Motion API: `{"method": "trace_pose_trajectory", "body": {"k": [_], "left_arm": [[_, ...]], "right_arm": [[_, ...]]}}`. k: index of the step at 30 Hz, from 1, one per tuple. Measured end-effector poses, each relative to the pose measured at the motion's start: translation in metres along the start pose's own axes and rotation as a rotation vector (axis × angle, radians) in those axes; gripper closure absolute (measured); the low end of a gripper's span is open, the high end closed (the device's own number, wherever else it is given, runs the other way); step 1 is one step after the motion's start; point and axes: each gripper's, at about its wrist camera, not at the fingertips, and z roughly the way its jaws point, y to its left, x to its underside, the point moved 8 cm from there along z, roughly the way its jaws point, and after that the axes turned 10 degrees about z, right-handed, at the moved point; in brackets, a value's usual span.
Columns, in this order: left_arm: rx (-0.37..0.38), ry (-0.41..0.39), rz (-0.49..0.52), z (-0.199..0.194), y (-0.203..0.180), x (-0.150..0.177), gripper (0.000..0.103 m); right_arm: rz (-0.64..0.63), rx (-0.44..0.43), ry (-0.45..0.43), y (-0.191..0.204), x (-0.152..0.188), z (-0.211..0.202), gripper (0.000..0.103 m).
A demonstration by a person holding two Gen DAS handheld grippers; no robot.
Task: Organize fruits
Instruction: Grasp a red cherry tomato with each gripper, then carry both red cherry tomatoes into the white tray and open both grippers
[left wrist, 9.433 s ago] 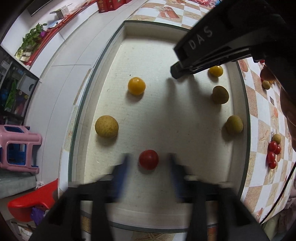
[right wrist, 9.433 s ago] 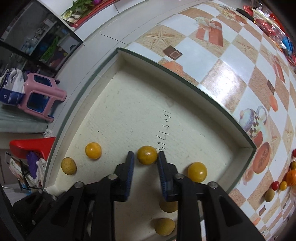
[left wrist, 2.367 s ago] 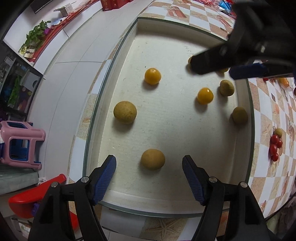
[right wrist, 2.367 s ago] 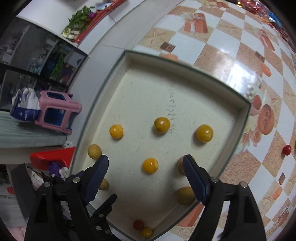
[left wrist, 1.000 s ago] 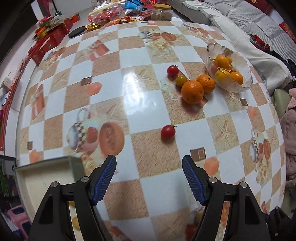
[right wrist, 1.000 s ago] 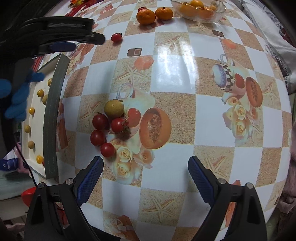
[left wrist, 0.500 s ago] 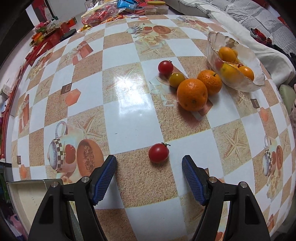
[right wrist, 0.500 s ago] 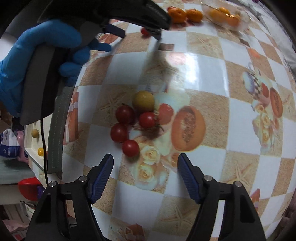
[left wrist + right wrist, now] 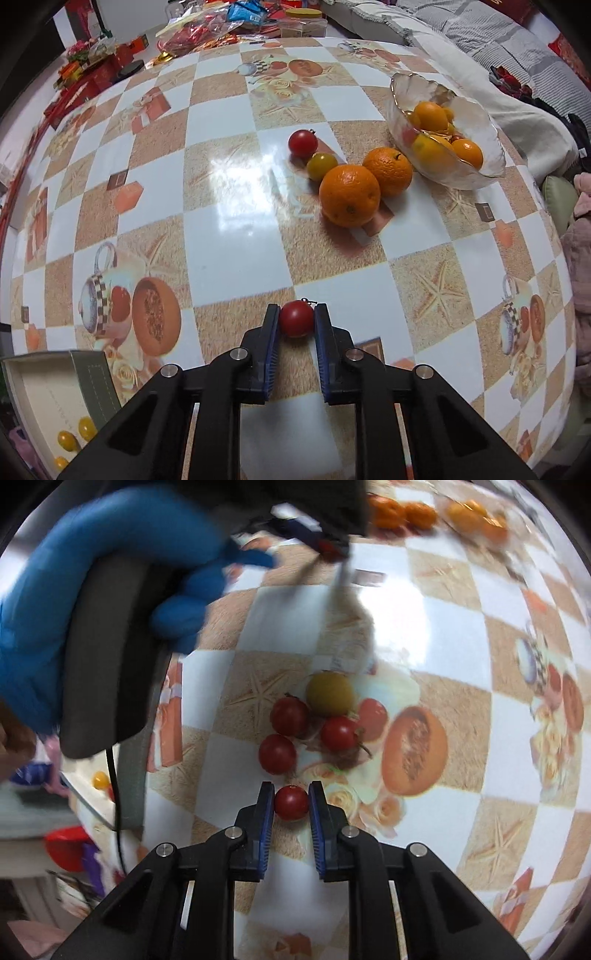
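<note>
While both tools point steeply down at the worktop (image 9: 229, 236), my left tool (image 9: 296, 325) is clamped on a red cherry tomato (image 9: 296, 318), stem end facing away from me; my right tool (image 9: 291, 803) pinches another red tomato (image 9: 291, 802). Each fruit is near round, no clear long axis. Checked, glossy cloth; cluttered room beyond

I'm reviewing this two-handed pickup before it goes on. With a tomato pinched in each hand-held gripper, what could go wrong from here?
1. The left hand-held gripper clamps a small red cherry tomato near the pad tips; it may squirt out or bruise.
2. The right hand-held gripper pinches another red cherry tomato close to its cluster; lifting may nudge neighbours rolling across the glossy checked tablecloth.
</note>
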Motion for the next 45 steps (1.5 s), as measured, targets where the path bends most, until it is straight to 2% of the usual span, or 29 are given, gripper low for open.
{"method": "trace_pose_trajectory", "body": {"k": [1,9,12,16,23,31,38,45], "left_arm": [[0.004,0.0,-0.008,-0.002,0.001,0.002,0.083],[0.036,-0.03,-0.058,-0.048,0.015,0.032,0.083],[0.033,-0.034,-0.075,-0.065,0.02,0.05,0.083],[0.035,-0.03,-0.111,-0.083,0.03,0.074,0.083],[0.005,-0.031,-0.208,-0.114,0.062,0.117,0.083],[-0.051,-0.034,-0.321,-0.134,0.107,0.163,0.083],[-0.081,-0.033,-0.396,-0.137,0.139,0.194,0.083],[-0.094,0.007,-0.444,-0.123,0.164,0.223,0.083]], "right_arm": [[0.025,-0.019,0.004,-0.006,-0.001,-0.003,0.082],[0.197,-0.115,0.009,-0.042,-0.012,-0.03,0.082],[0.206,-0.097,0.007,-0.05,-0.014,-0.037,0.082],[0.191,-0.076,0.008,-0.053,-0.034,-0.048,0.082],[0.159,-0.065,0.012,-0.019,-0.041,-0.044,0.082],[0.032,-0.045,0.002,0.034,-0.065,-0.05,0.082],[-0.094,-0.038,0.014,0.087,-0.081,-0.047,0.082],[-0.163,-0.061,0.063,0.138,-0.095,-0.021,0.082]]}}
